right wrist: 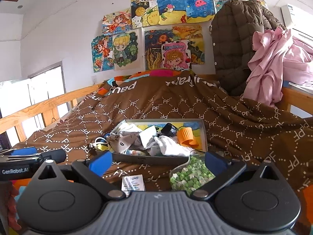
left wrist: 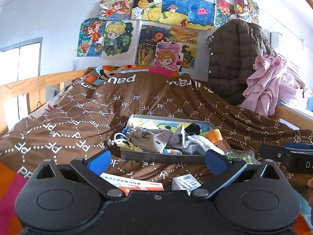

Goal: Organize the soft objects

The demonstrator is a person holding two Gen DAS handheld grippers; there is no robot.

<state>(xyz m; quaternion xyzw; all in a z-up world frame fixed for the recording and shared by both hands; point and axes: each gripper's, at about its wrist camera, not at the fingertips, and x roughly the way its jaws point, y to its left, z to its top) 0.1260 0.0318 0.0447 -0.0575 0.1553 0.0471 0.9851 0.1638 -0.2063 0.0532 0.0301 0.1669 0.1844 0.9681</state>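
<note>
Bed with brown quilt [left wrist: 156,101]; shallow tin [left wrist: 160,157] holds grey pouch [left wrist: 150,139], white sock [right wrist: 170,145]. Left gripper [left wrist: 156,162] and right gripper [right wrist: 158,162] both spread wide, empty, just short of tin. Likely pre-grasp: next move needs one soft item singled out, pinched clear of orange cap [right wrist: 186,136].

Left gripper [left wrist: 158,161]: black matte body with two round raised discs on its housing, triangular cut-outs above them, silver pivot rivets, one centre screw, and angled black linkage arms ending in blue ribbed pads [left wrist: 98,161]. Right gripper [right wrist: 158,161]: same black linkage, silver rivets and blue pads [right wrist: 100,163], but with a grey ribbed centre plate between the discs. Seen from the right wrist view, the left unit's side carries white "GenRobot.AI" lettering.
</note>
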